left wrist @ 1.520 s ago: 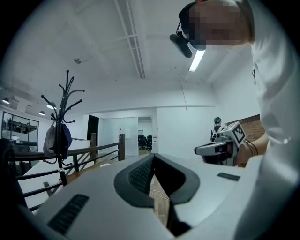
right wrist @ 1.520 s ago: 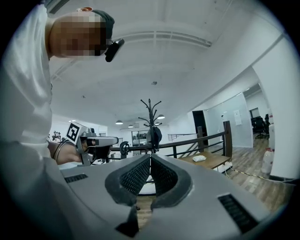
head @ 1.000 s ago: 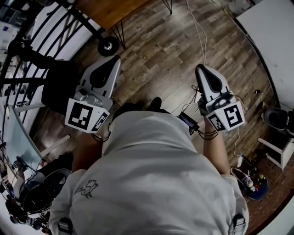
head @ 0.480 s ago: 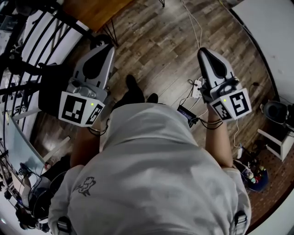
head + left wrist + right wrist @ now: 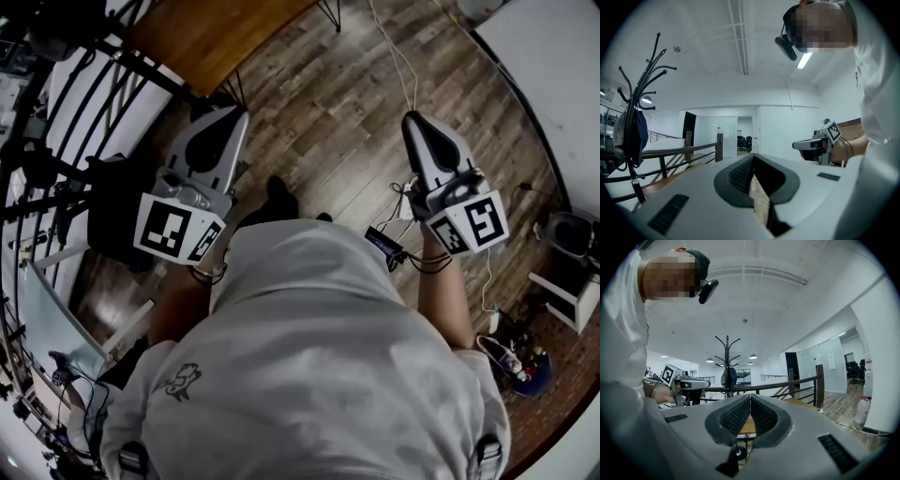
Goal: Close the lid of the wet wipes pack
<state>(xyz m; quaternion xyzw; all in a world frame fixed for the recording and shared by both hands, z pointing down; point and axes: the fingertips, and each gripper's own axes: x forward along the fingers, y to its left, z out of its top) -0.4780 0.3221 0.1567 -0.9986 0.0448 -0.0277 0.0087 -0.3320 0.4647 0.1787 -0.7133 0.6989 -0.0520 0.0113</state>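
left tool (image 5: 228,117) and right tool (image 5: 413,120) closed, level over wooden floor (image 5: 328,94).

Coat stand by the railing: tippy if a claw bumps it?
Probably tippy: the coat stand is a tall thin pole with a bag hung high, so a nudge up top may rock it. Looks like rigid metal, unlikely to flex. Base not visible.

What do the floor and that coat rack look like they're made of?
Floor: wood or wood-look planks, matt brown; grain and plank seams show, but solid or laminate can't be told. Coat rack: probably metal, painted black; thin, smoothly curved arms with small ball tips.
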